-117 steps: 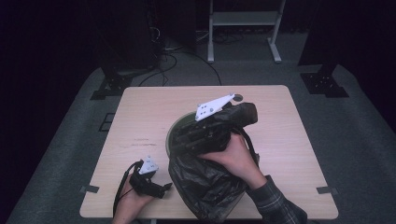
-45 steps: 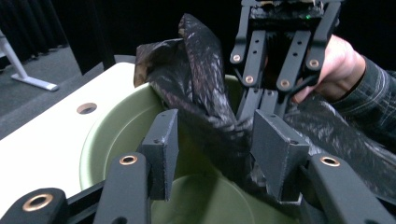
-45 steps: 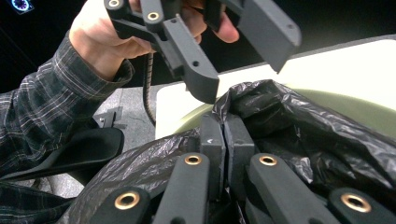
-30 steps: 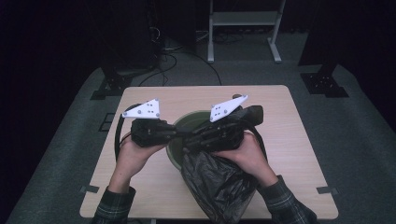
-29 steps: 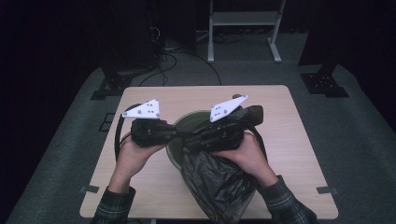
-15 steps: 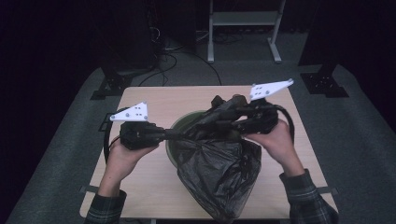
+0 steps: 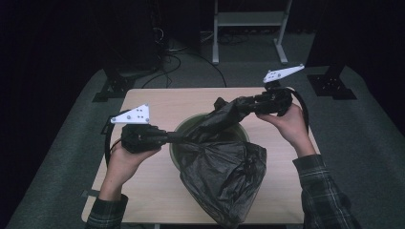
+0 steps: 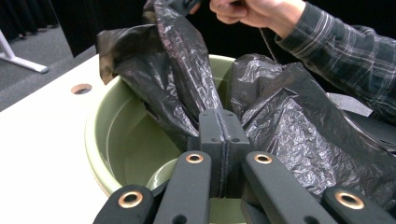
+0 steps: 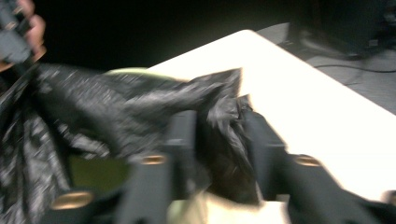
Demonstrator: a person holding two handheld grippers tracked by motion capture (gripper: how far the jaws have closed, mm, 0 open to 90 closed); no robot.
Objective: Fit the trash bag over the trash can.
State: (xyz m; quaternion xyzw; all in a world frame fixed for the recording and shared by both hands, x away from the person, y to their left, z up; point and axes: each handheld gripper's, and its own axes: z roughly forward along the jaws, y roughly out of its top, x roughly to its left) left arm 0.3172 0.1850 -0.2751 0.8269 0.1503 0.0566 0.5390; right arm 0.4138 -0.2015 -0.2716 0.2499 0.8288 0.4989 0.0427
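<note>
Pale wood table (image 7: 153,102), dark room; black bin bag (image 7: 224,167) stretched over green bowl (image 7: 177,138), clamped by left gripper (image 7: 174,138); right gripper (image 7: 241,105), just closing, pinches the bag near the far-right edge.

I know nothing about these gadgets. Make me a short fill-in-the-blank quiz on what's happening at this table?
1. Both grippers hold a black plastic ____, stretched between them.
2. Under the bag sits a round bin coloured ____.
3. The left gripper has its jaws pressed ____ on the plastic.
4. In the high view, the right gripper is nearer the table's ____ edge than the left one.

Missing words: bag; green; shut; far
</note>
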